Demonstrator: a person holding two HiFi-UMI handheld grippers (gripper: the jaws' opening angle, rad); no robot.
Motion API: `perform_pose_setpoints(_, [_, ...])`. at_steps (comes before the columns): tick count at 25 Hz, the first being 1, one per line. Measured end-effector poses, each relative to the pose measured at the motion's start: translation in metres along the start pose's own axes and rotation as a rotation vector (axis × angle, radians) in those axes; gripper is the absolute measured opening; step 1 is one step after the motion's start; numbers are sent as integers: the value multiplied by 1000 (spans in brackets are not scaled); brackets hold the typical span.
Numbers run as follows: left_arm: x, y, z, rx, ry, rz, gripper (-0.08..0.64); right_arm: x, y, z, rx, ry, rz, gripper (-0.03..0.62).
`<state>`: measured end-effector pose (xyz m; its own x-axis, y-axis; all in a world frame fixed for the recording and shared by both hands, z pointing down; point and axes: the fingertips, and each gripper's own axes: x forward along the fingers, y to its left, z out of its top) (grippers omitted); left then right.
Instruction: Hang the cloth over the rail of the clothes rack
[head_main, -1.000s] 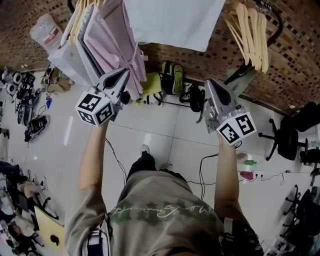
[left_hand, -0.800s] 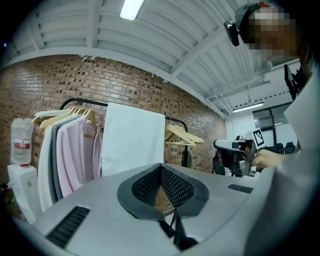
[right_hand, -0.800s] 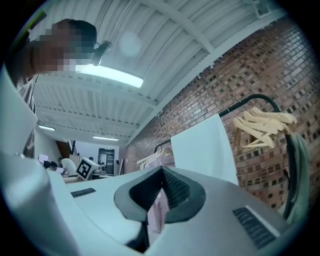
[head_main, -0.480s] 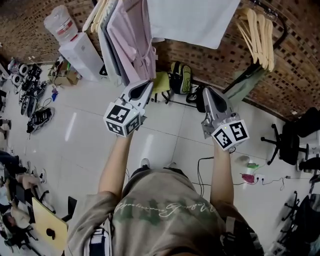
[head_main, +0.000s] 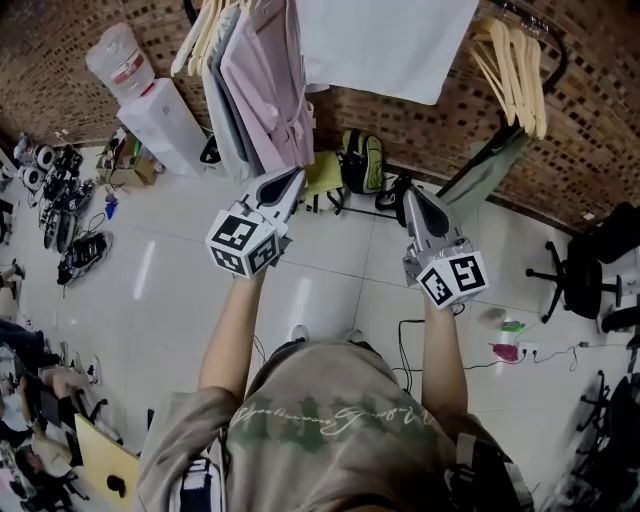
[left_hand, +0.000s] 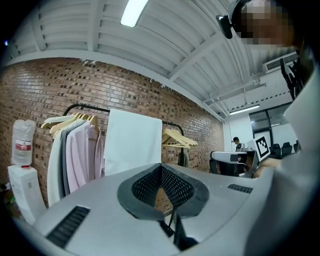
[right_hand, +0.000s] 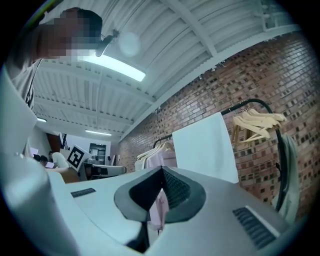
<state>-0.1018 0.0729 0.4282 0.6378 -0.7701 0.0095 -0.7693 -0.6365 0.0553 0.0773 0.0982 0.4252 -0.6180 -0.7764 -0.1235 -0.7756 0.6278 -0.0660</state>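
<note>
A white cloth (head_main: 385, 45) hangs draped over the black rail (left_hand: 85, 106) of the clothes rack, between the hung garments and the empty hangers. It also shows in the left gripper view (left_hand: 132, 140) and the right gripper view (right_hand: 205, 147). My left gripper (head_main: 293, 175) is shut and empty, held in the air below and short of the cloth. My right gripper (head_main: 411, 192) is shut too, with nothing in it, to the right at about the same height. In both gripper views the jaws (left_hand: 161, 167) (right_hand: 161, 170) meet at a point, well short of the rack.
Pink and grey garments (head_main: 265, 90) hang left of the cloth, and empty wooden hangers (head_main: 515, 70) to its right. A water dispenser (head_main: 160, 115) stands at the left against the brick wall. A backpack (head_main: 360, 160) lies under the rack, an office chair (head_main: 575, 275) at right, and cables on the floor.
Both grippers have come down and back from the rack and closer together. The left one has moved right, clear of the pink garments. Both stay shut.
</note>
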Motion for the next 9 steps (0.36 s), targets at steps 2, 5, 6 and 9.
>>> perform_pose_setpoints(2, [-1,-1,-4,-2,-1,-7,6,1,4,-4,-14,12,-18,8])
perform_pose_setpoints(5, [2,-3,-9,1,2,-19,6,4,7,-2,-63,24,-30,8])
perform_pose_setpoints(6, [3,-3,-10,0,3,-25,6,5,7,1,-74,22,-36,6])
perform_pose_setpoints(9, [4,-2,-9,-18,-3,-51,6,10,9,7,-105,24,-48,8])
